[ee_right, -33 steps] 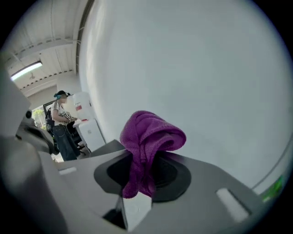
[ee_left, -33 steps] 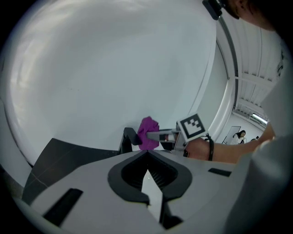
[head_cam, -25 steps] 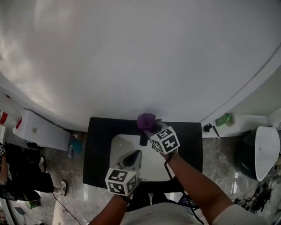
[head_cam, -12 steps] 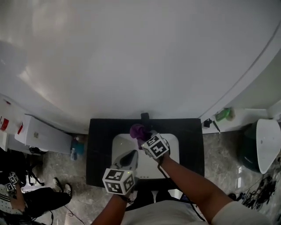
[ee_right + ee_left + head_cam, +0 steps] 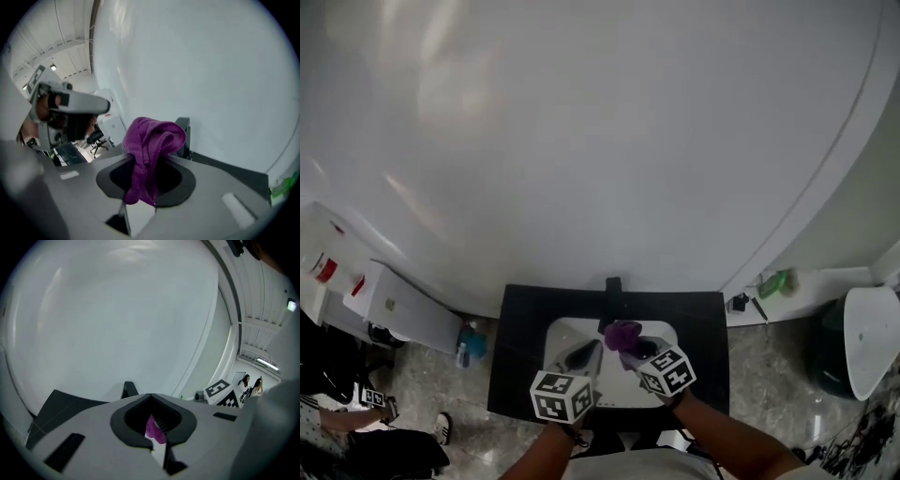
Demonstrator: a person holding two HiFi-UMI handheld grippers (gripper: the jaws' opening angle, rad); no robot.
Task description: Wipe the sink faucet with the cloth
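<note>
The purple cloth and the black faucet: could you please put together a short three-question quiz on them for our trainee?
1. True or false: the left gripper has the cloth clamped in its tongs.
2. Which colour is the faucet? A white; B black; C chrome.
3. Fill in: in the head view, the faucet stands at the sink's ___ edge, next to the wall.
Key: 1 false, the right gripper holds it; 2 B; 3 far.
</note>
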